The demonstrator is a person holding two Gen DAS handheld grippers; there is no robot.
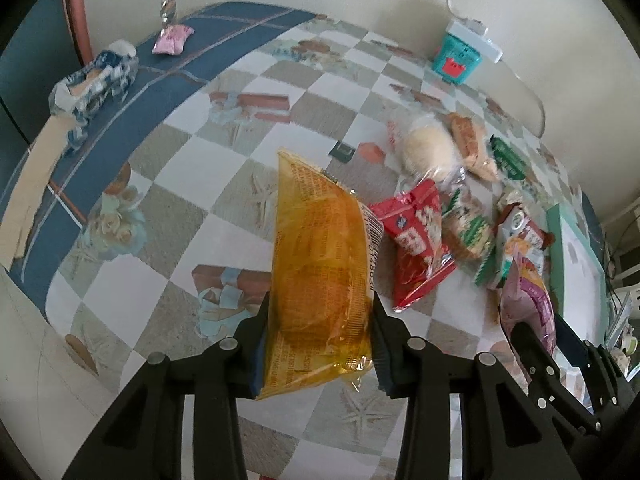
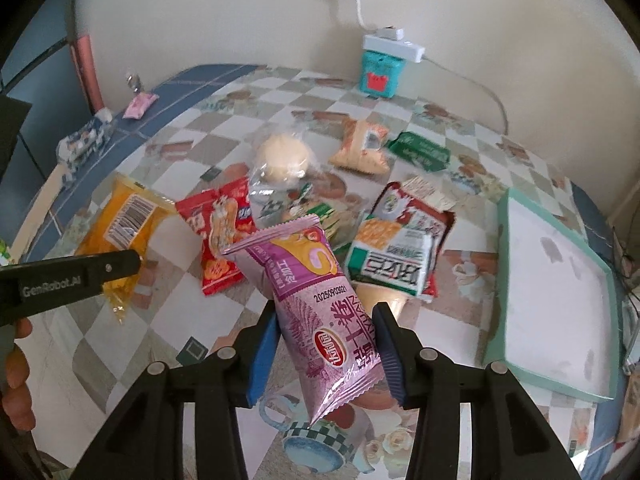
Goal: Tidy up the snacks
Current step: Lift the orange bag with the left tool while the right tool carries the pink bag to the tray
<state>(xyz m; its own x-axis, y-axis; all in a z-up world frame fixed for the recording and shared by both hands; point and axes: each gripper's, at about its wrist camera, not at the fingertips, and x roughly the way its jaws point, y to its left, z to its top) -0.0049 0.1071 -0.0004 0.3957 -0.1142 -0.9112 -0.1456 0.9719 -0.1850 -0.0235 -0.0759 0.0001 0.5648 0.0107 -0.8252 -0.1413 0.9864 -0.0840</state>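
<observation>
Two hand-held grippers, each grasping one snack above a checkered tablecloth (image 2: pixel 460 280). The left gripper (image 1: pixel 320 320) was clenched on a yellow packet (image 1: pixel 320 264), pads pressing both of its sides. The right gripper (image 2: pixel 326 336) was clenched on a purple packet (image 2: pixel 316 300), which tilted toward 11 o'clock in the right wrist view. The remaining snacks lay on the cloth beyond: a red packet (image 2: pixel 220 232) at 10 o'clock of the purple one, a green-and-white packet (image 2: pixel 390 264) at 2 o'clock, and a clear bag holding a pale bun (image 2: pixel 282 158) at 12 o'clock. A shallow teal-rimmed tray (image 2: pixel 504 272) lay at 3 o'clock, nothing in it. A teal box (image 2: pixel 380 74) stood by the wall.
</observation>
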